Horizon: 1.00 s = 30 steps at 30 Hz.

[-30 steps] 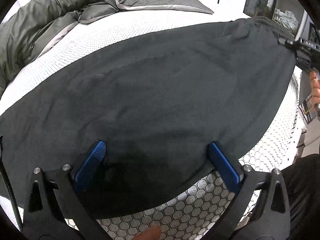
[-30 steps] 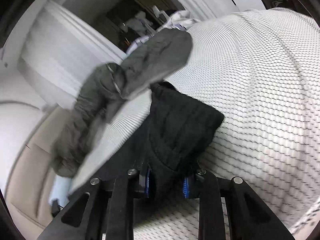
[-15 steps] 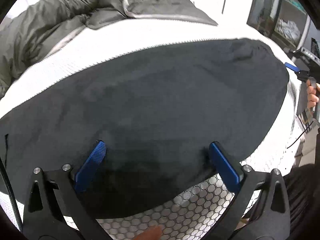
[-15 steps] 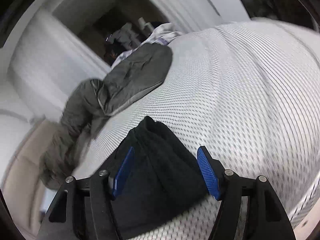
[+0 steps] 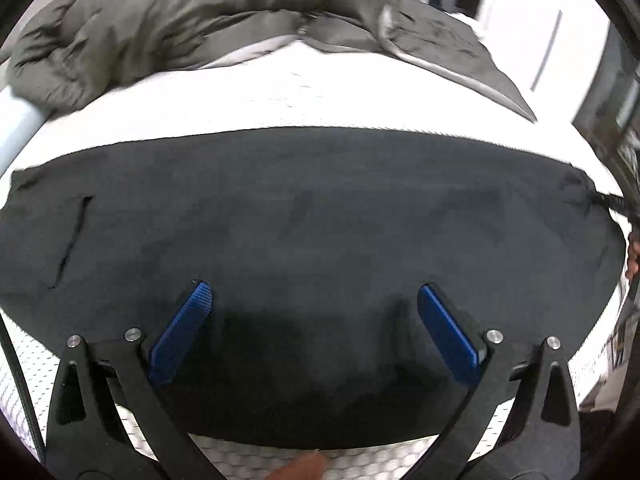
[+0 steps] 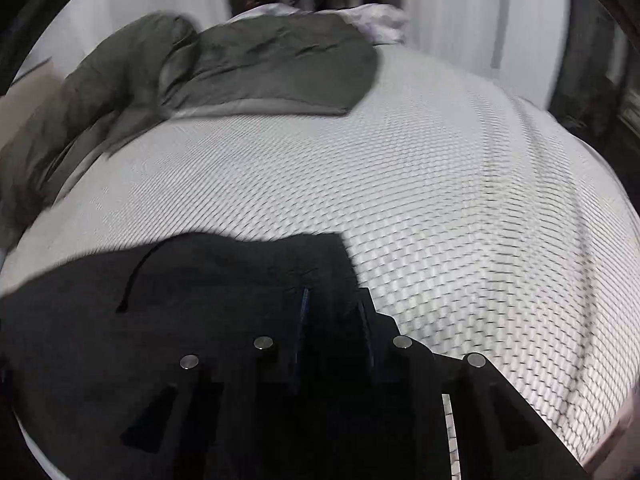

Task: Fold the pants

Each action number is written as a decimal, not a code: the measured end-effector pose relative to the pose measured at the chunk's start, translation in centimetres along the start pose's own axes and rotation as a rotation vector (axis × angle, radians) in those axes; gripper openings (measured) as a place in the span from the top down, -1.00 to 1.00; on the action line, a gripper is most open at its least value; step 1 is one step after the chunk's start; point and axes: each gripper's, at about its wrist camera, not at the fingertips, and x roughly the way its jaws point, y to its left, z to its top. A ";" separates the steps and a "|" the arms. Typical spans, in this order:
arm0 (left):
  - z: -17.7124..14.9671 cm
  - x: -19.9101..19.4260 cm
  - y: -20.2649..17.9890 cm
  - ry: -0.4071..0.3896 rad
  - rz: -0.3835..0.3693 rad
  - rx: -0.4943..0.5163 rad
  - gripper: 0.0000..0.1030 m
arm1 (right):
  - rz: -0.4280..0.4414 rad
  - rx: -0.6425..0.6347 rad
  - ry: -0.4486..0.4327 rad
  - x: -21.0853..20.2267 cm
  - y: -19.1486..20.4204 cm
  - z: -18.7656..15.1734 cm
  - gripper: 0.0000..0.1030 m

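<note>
Black pants (image 5: 320, 208) lie spread flat across the white mattress (image 5: 280, 96), with a pocket slit (image 5: 72, 240) at their left end. My left gripper (image 5: 313, 288) hovers over their near edge, open, its blue pads wide apart and nothing pinched. In the right wrist view the pants (image 6: 200, 300) fill the lower left. My right gripper (image 6: 334, 292) is at their corner, its jaws closing to a narrow gap with black cloth between them. That gripper also shows at the far right edge of the left wrist view, on the pants' end, as a dark shape (image 5: 612, 202).
A rumpled grey duvet (image 5: 180, 20) lies along the far side of the bed, also seen as the grey duvet (image 6: 260, 60). White honeycomb-patterned mattress (image 6: 440, 200) stretches right of the pants. A person's hand (image 5: 632, 256) shows at the right edge.
The right gripper let go of the bunched pants end, opened wide, then closed again at the pants' corner. Both views swung and rolled; the pants now lie flatter across the bed.
</note>
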 end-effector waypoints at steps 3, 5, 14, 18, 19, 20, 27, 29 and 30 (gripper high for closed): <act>-0.2 -0.7 2.3 -0.014 0.011 -0.032 -0.99 | -0.020 0.065 -0.036 -0.4 -1.0 0.2 0.20; -0.2 -1.6 4.4 -0.035 0.031 -0.065 -0.99 | -0.024 0.096 -0.055 -1.0 -1.1 0.6 -0.09; -0.3 -6.2 14.5 -0.184 0.123 -0.274 -0.99 | 0.189 0.195 -0.251 -8.7 -1.5 -3.3 -0.68; -0.2 -6.7 15.4 -0.202 0.162 -0.271 -0.99 | 0.213 0.170 -0.213 -8.7 -0.4 -6.6 -0.68; -0.2 -6.7 15.4 -0.203 0.167 -0.268 -0.99 | 0.205 0.155 -0.196 -8.7 0.0 -7.6 -0.68; -0.2 -6.7 15.3 -0.201 0.171 -0.262 -0.99 | 0.201 0.141 -0.183 -8.7 0.3 -8.4 -0.68; -0.6 -6.6 17.0 -0.184 0.207 -0.369 -0.99 | 0.082 0.060 -0.090 -7.2 0.5 -12.5 -0.67; -1.1 -6.9 19.5 -0.186 0.226 -0.452 -0.99 | -0.033 0.056 -0.073 -6.6 -0.2 -12.9 -0.75; -1.5 -7.2 20.7 -0.189 0.238 -0.487 -0.99 | -0.023 0.072 -0.074 -6.6 -0.6 -12.9 -0.75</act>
